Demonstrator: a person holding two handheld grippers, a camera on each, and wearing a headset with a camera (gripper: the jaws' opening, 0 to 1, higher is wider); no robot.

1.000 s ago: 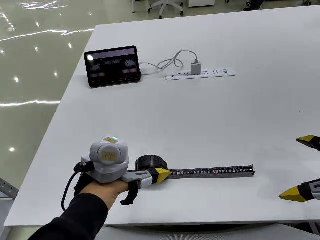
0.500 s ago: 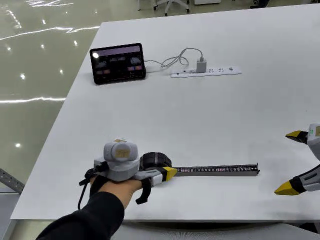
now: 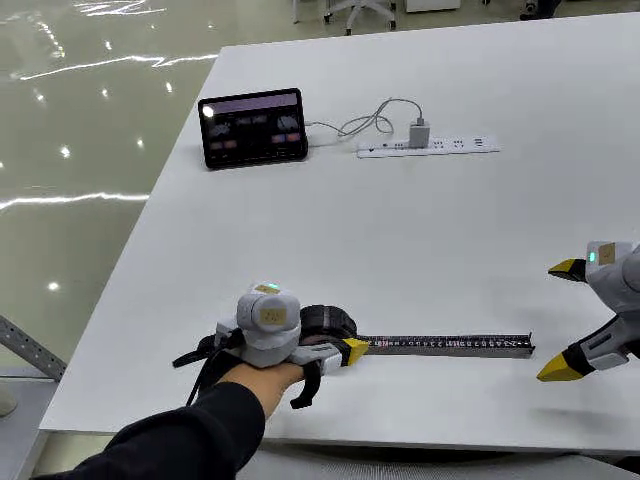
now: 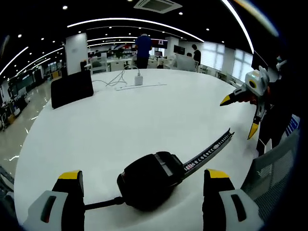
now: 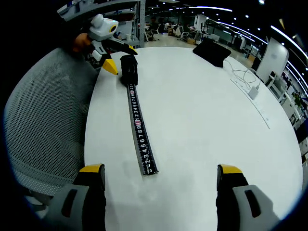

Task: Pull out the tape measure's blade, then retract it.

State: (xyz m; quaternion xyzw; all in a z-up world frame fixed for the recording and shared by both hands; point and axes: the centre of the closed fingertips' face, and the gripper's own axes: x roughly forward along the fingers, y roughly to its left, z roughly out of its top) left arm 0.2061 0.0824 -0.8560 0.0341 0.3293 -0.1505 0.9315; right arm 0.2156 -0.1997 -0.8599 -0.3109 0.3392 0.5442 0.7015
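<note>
My left gripper (image 4: 144,175) stood spread astride the tape measure case (image 3: 325,322), right gripper (image 5: 161,169) spread short of the blade (image 5: 138,130) — I judged clamping the case first wisest.

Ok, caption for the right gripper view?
Right gripper, open, faces the free end of the extended blade; left gripper flanks the black case beyond.

Head cam high, looks down at table (image 3: 400,230); L/R cams low, near, facing, share blade (image 5: 139,130).
</note>
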